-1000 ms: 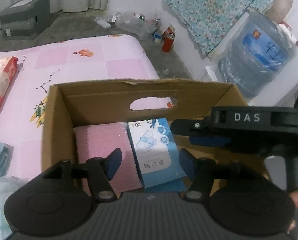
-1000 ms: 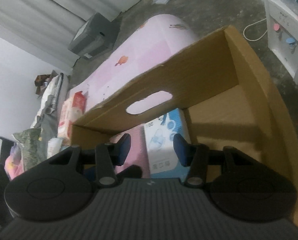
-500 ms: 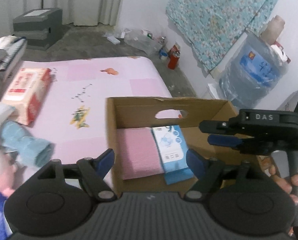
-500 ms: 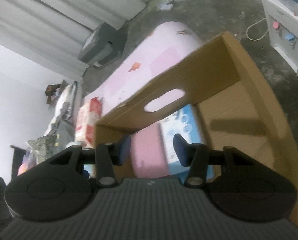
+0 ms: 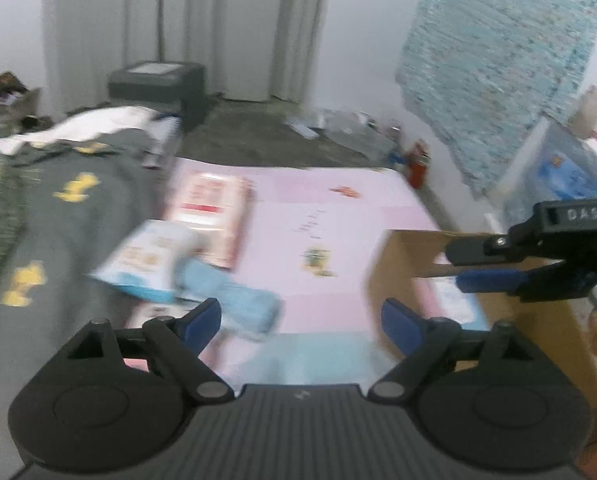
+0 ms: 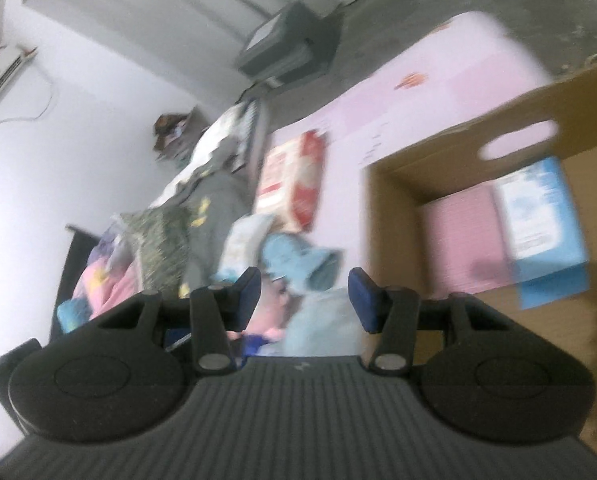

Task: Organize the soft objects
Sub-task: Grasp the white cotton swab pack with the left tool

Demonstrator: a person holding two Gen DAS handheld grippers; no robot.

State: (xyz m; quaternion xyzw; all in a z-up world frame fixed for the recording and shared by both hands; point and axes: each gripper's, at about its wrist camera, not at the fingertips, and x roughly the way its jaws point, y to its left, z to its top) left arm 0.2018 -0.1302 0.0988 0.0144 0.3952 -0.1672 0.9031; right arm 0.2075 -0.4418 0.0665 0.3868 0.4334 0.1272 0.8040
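Both frames are being smeared by motion, so fine detail is not being resolved. The left gripper (image 5: pixel 300 316) is being held with its fingers spread wide and nothing between them. Just beyond its left fingertip (image 5: pixel 202 316), a rolled light-blue cloth (image 5: pixel 238 300) is lying on the pink mat (image 5: pixel 338 240), touching a white-and-blue soft pack (image 5: pixel 150 260); a red-and-white tissue pack (image 5: pixel 210 216) is lying farther ahead.

The right gripper (image 6: pixel 304 296) is likewise being held released and empty. The cloth (image 6: pixel 298 260) is showing between and just past its fingertips, and the cardboard box (image 6: pixel 390 208) is sitting beyond the right fingertip (image 6: pixel 362 296), with a pink pad (image 6: pixel 458 240) and a blue pack (image 6: pixel 542 216) already lying inside.

The cloth is being judged light, limp and compressible, likely to sag and unroll if pinched at an end. A hold across the middle of the roll, with the fingers straddling its thickness, is being suggested. The packs are being judged light but slick-skinned, better taken across a narrow edge.
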